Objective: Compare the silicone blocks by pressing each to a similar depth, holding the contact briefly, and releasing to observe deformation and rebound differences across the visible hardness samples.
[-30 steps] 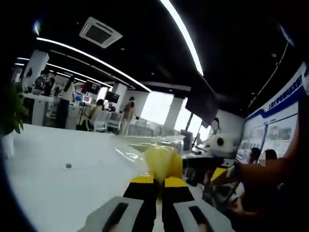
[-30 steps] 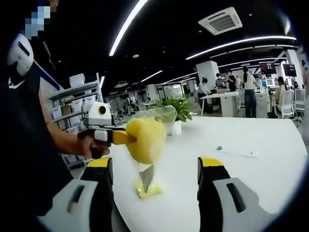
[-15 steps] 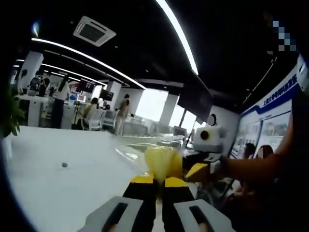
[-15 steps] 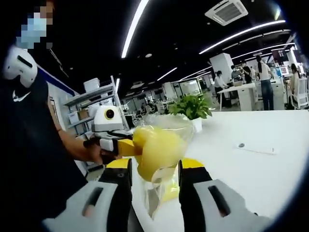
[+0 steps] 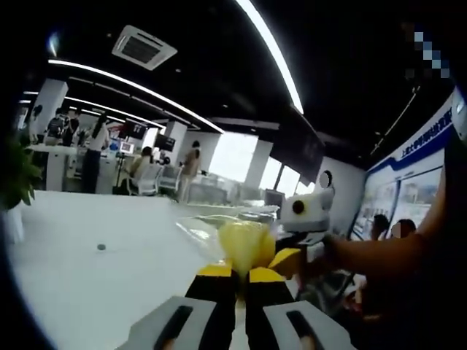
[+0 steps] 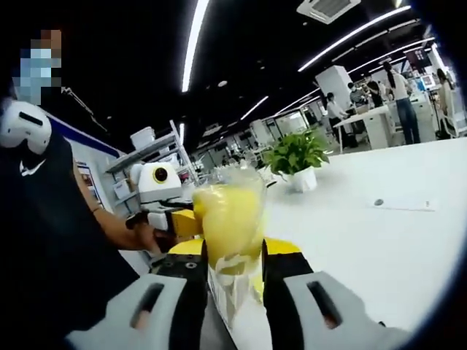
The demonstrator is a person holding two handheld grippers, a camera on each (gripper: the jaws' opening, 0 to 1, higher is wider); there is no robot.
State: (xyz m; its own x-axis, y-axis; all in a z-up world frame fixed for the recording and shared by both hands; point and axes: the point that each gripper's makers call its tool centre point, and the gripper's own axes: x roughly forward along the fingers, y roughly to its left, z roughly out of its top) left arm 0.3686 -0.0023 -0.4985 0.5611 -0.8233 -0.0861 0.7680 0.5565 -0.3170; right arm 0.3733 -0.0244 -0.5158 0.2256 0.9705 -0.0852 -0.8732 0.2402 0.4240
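Note:
A soft yellow silicone block (image 5: 244, 244) in a clear plastic bag is held up above the white table (image 5: 87, 284). My left gripper (image 5: 239, 275) is shut on its near end. In the right gripper view the same yellow block (image 6: 230, 215) stands between the jaws of my right gripper (image 6: 233, 251), which press on the bag from both sides. The left gripper (image 6: 175, 219) holds the block from the left there. The right gripper's yellow jaw (image 5: 286, 257) reaches the block from the right in the left gripper view.
A potted green plant (image 6: 295, 157) stands on the white table (image 6: 394, 248), with a small dark round spot (image 6: 377, 202) near a flat white strip. The person's arm (image 6: 109, 226) is at the left. Shelves and people at desks lie far behind.
My right gripper has come up to the block and its jaws have narrowed from wide open until they press on the bagged block. The left gripper has kept its hold.

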